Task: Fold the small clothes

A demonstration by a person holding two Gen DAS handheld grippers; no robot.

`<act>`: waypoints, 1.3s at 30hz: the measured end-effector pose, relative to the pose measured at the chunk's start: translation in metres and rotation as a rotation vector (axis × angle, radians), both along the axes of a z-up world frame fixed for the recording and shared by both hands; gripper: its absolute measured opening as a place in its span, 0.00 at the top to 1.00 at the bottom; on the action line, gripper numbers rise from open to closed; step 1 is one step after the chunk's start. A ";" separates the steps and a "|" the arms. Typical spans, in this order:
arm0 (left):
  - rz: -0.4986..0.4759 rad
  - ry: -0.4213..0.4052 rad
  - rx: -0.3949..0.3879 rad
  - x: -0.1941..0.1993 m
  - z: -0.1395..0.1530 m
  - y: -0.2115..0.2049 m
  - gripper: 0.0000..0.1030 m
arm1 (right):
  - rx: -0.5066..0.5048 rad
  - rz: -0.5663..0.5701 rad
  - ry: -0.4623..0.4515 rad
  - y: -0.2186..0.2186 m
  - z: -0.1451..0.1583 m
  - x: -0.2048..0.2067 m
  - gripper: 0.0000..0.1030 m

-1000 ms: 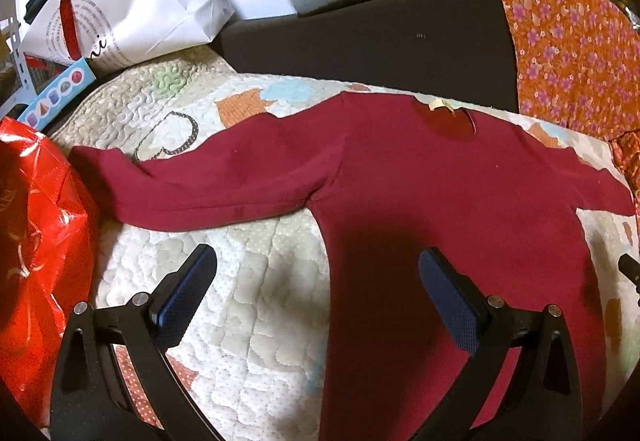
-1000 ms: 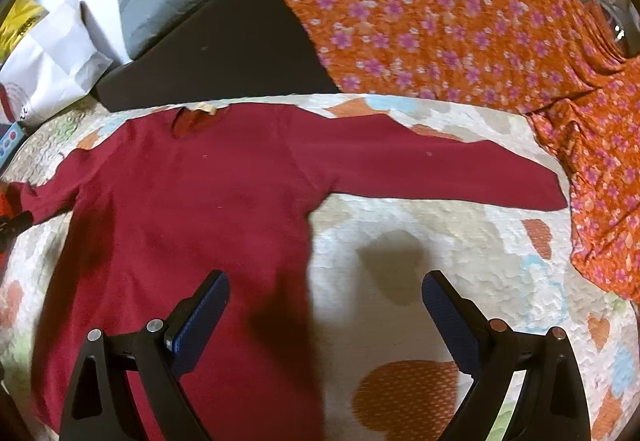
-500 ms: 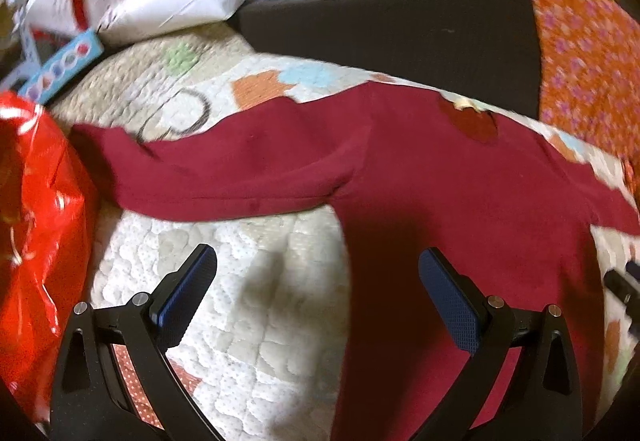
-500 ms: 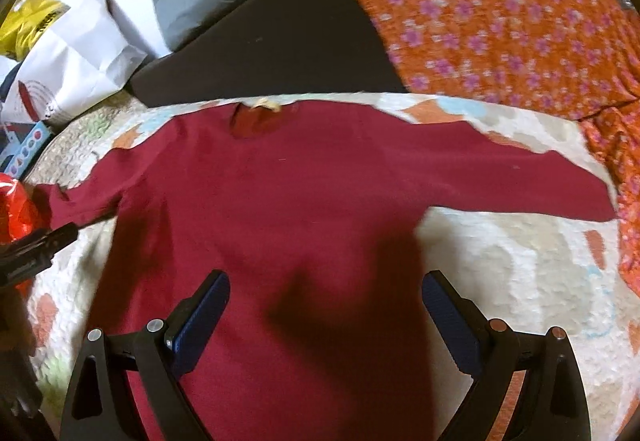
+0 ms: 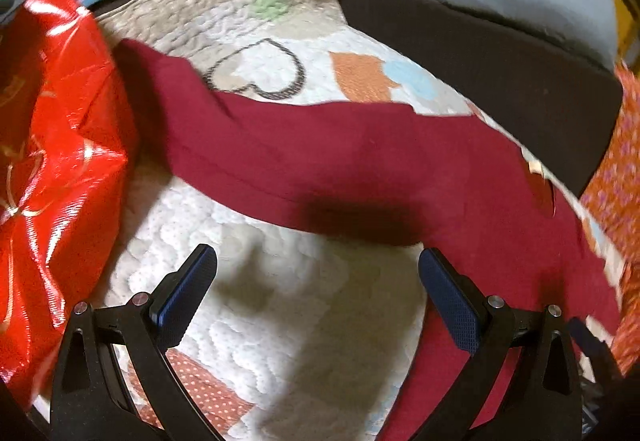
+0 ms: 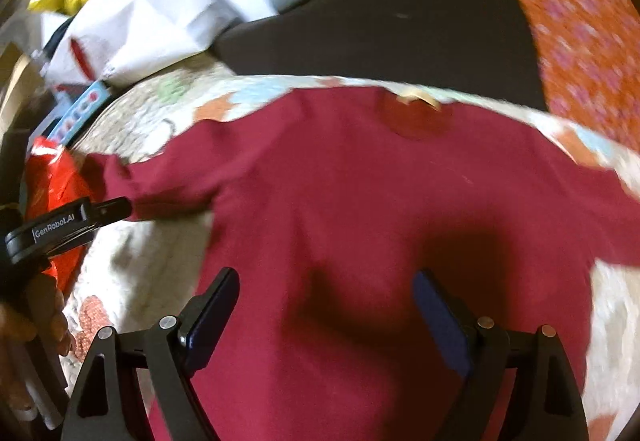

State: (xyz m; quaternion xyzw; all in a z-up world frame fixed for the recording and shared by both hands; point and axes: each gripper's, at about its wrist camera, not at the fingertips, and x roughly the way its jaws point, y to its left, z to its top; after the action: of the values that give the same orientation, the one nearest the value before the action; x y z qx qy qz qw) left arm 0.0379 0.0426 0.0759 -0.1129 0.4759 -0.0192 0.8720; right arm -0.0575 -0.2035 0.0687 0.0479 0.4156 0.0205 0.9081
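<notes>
Lying spread flat on the quilted patchwork cover, the dark red long-sleeved top fills the frame centre. Both the left gripper and right gripper are held wide open, empty, above it.

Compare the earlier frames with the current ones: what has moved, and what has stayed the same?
Both grippers swung leftward: the left gripper now faces the maroon shirt's left sleeve beside the red bag, and the right gripper sits over the shirt's body instead of the right sleeve. Nothing was grasped. The shirt stays spread flat on the quilt, both grippers open.
</notes>
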 end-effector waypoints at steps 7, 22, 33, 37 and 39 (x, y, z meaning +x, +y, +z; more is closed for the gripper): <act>0.012 -0.021 -0.015 -0.006 0.023 0.022 0.01 | -0.026 0.165 -0.007 0.052 0.009 0.047 0.20; 0.186 -0.275 0.152 -0.041 0.102 0.117 0.01 | 0.053 0.538 -0.055 0.269 -0.014 0.188 0.31; 0.169 -0.259 0.191 -0.033 0.096 0.120 0.01 | 0.055 0.642 0.026 0.342 -0.054 0.255 0.31; 0.145 -0.244 0.211 -0.033 0.093 0.113 0.01 | 0.082 0.632 0.073 0.338 -0.068 0.267 0.35; 0.147 -0.244 0.206 -0.032 0.093 0.113 0.01 | 0.049 0.638 0.070 0.340 -0.078 0.267 0.37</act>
State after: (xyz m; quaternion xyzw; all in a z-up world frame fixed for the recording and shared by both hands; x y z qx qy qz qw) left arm 0.0058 0.1558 0.1687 -0.0543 0.3562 0.0800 0.9294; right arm 0.2092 0.1364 -0.0089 -0.0625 0.4399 0.3126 0.8395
